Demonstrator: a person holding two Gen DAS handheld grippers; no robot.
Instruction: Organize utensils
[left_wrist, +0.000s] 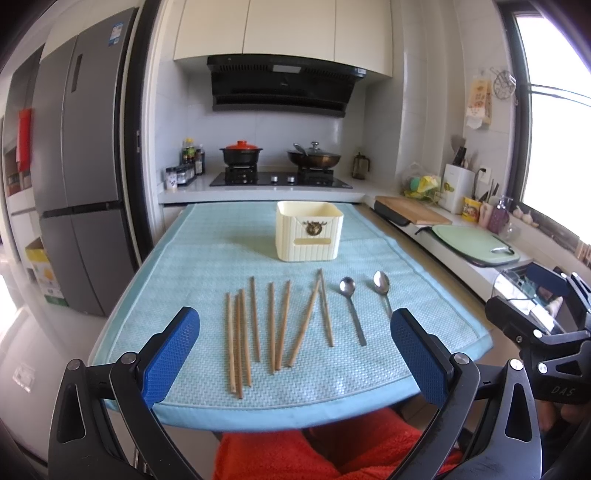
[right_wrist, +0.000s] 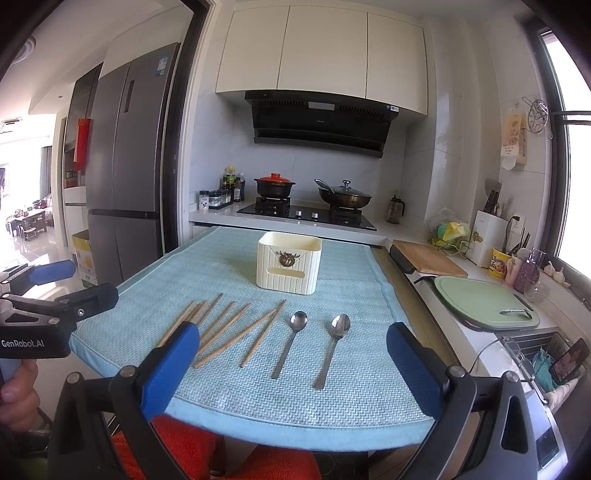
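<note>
Nearest, the left gripper (left_wrist: 295, 354) and right gripper (right_wrist: 288, 363) are held wide apart, nothing grasped. Beyond them, wooden chopsticks (left_wrist: 273, 325) and two spoons (right_wrist: 314, 343) are laid out on the blue mat (left_wrist: 207, 258). Farthest, the cream holder (left_wrist: 308, 230) is set upright.

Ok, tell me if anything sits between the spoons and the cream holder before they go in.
Nothing visible does. The two spoons lie on the blue mat, with only bare mat between them and the cream holder. The chopsticks lie off to the left, clear of that path. Both grippers hover open, apart from everything.
</note>
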